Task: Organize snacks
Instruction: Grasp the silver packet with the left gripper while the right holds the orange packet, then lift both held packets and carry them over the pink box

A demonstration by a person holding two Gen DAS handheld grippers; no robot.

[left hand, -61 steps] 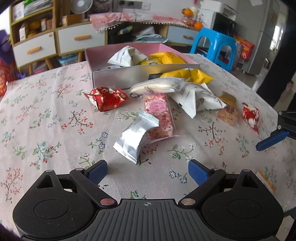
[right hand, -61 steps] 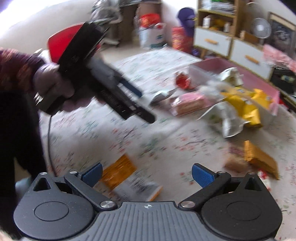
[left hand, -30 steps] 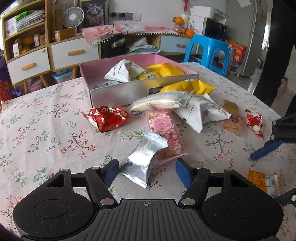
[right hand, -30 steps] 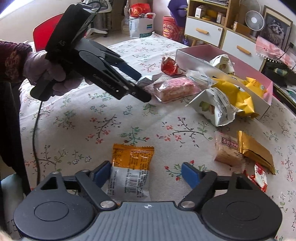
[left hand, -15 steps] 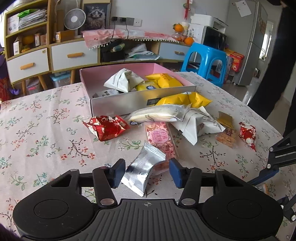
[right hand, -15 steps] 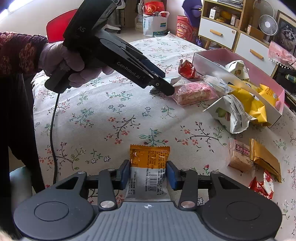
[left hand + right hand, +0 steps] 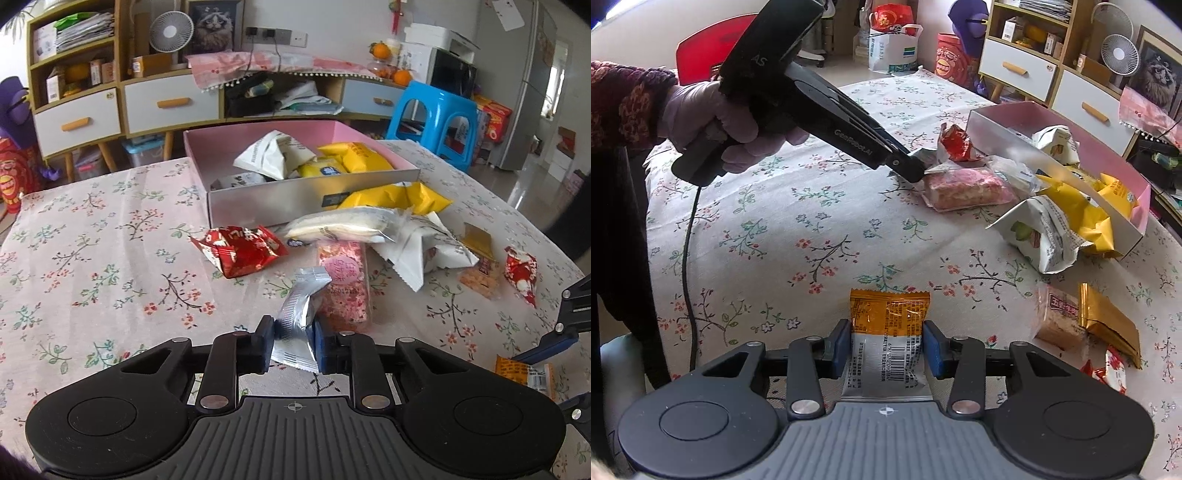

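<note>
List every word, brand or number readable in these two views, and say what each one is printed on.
"GenRobot.AI": on the arm of the left gripper.
"AS": on the black body of that gripper.
Orange snack packet, held by the right gripper: barcode and fine print, too small to read.
Pink snack packet: round label with characters, too blurred to read.
Silver packet: no readable print.

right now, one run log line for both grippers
left gripper: shut on silver packet | right gripper: shut on orange packet | pink box: awaiting both

light: bright, even daylight | focus: sharp | edges – fisheye-bent, dark corners
</note>
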